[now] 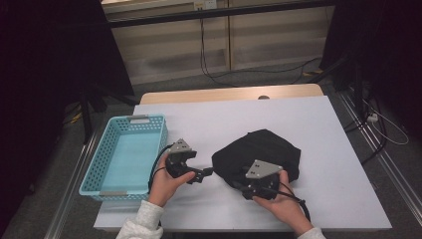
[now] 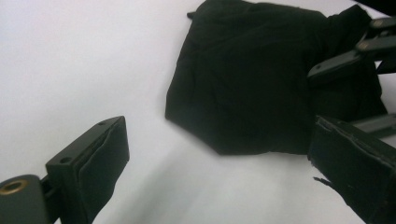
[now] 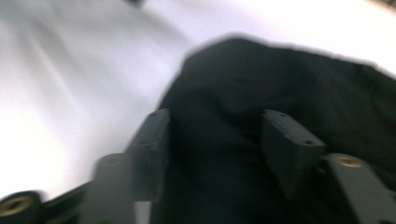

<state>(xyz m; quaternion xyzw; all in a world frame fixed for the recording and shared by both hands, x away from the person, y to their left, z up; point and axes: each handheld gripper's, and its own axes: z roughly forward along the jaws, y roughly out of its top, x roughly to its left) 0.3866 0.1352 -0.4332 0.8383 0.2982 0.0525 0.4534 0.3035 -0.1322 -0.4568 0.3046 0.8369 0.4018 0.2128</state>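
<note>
High view: a black garment [image 1: 259,154] lies bunched in a rough fold on the white table [image 1: 318,129], right of centre, while the light blue perforated basket [image 1: 127,154] at the left edge stands empty. The left gripper [image 1: 203,174] hangs just beside the cloth's left edge, and the right gripper [image 1: 247,188] sits over its near edge. Judging by this, the cloth is neither neatly folded nor in the basket, so nearly all the work seems left.

Left gripper view: the left gripper [image 2: 219,163] has its jaws spread wide above bare table, nothing between them; the garment [image 2: 261,79] lies ahead, with the other gripper's jaws at its far right.

Right gripper view: the picture is blurred; the right gripper [image 3: 215,140] has its jaws parted about halfway over the dark cloth [image 3: 299,79], astride the fabric but pressing on nothing that I can see.

No brand, label or writing can be read anywhere
</note>
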